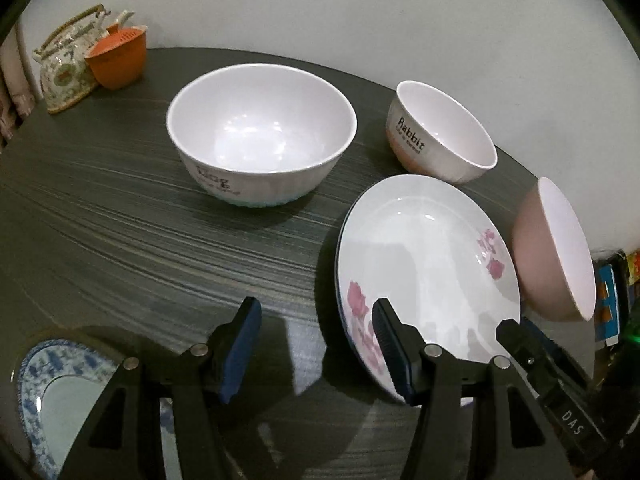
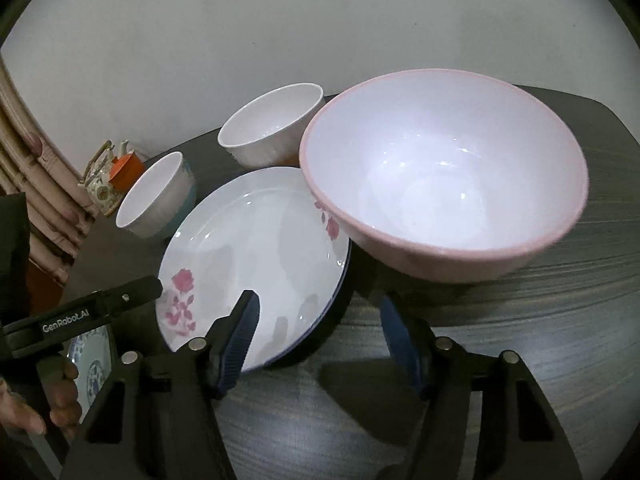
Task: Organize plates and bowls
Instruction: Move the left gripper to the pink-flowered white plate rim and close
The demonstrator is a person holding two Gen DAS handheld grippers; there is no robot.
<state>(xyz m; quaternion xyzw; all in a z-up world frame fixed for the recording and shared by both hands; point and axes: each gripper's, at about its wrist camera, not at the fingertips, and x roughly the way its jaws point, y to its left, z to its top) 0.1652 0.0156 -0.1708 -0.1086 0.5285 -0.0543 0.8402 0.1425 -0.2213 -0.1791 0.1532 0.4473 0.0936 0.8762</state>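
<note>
1. We see a dark wood-grain tabletop (image 1: 120, 216) set against a pale wall.
2. On it a large white bowl (image 1: 262, 132) stands upright, near the middle.
3. A smaller white bowl lettered "Rabbit" (image 1: 442, 136) stands by the wall edge.
4. A white rose-print plate (image 1: 424, 276) lies near the front, over a blue-rimmed plate whose edge just shows.
5. A blue-patterned plate (image 1: 48, 396) sits at the front left corner.
6. A floral teapot (image 1: 66, 66) and orange cup (image 1: 116, 58) stand at the far left.

A home dining spot: dark wood-grain table (image 1: 120, 220), floral teapot (image 1: 66, 68), curtain (image 2: 24, 160).
</note>
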